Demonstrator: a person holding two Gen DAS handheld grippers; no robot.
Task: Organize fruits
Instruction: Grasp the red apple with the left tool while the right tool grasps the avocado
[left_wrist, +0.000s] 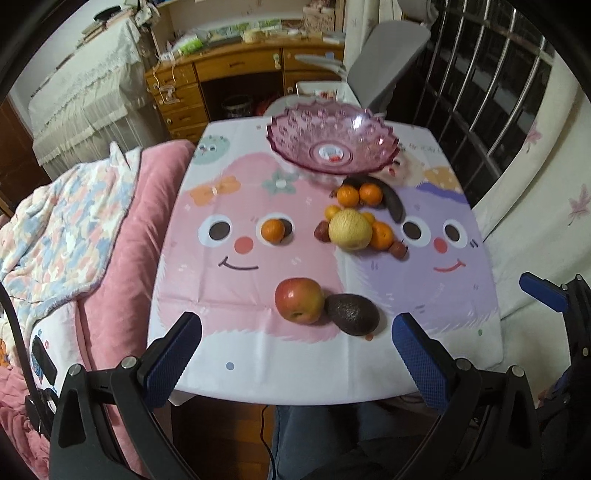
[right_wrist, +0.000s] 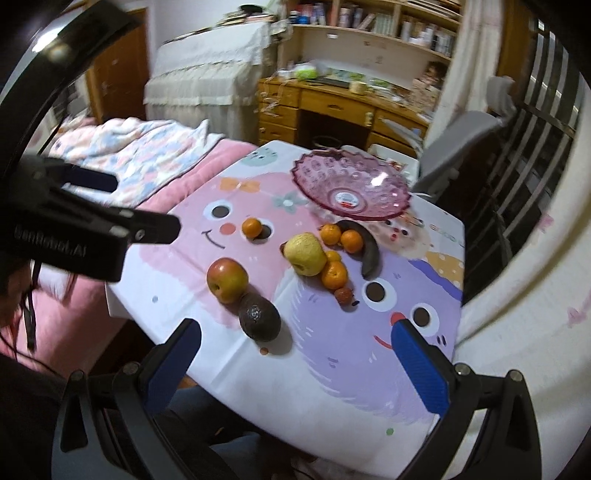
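- Fruits, loose on the cartoon-print cloth (left_wrist: 258, 347) of the desk (left_wrist: 207, 387); none in the bowl.
- Red apple (left_wrist: 299, 301) and dark avocado (left_wrist: 352, 314), touching, nearest the front edge; apple to the left in the left wrist view.
- Single mandarin (left_wrist: 273, 230), apart from the rest, resting on a printed eye of the pink face.
- Cluster further back, right of centre: yellow-green pear (left_wrist: 350, 229) in the middle, with mandarins (left_wrist: 381, 234) pressed against its right and rear sides.
- Two small reddish fruits (left_wrist: 399, 249) at the left and right edges of the cluster; kind not discernible.
- Two more mandarins (left_wrist: 359, 195) side by side behind the pear, just in front of a blackened banana (left_wrist: 393, 203) curving round them.
- Pink cut-glass bowl (left_wrist: 332, 144), empty, upright at the far end of the desk just beyond the banana.
- Left hand-held gripper (left_wrist: 297, 350): blue-padded fingers wide apart, holding nothing, poised above the near desk edge, apple and avocado between them in view.
- Right hand-held gripper (right_wrist: 295, 354): likewise spread wide and empty, over the near right part of the desk, avocado just ahead.
- Bed with pink blanket (left_wrist: 122, 236) beside the desk on the left; grey chair (left_wrist: 384, 62) and wooden drawers (left_wrist: 184, 96) beyond.
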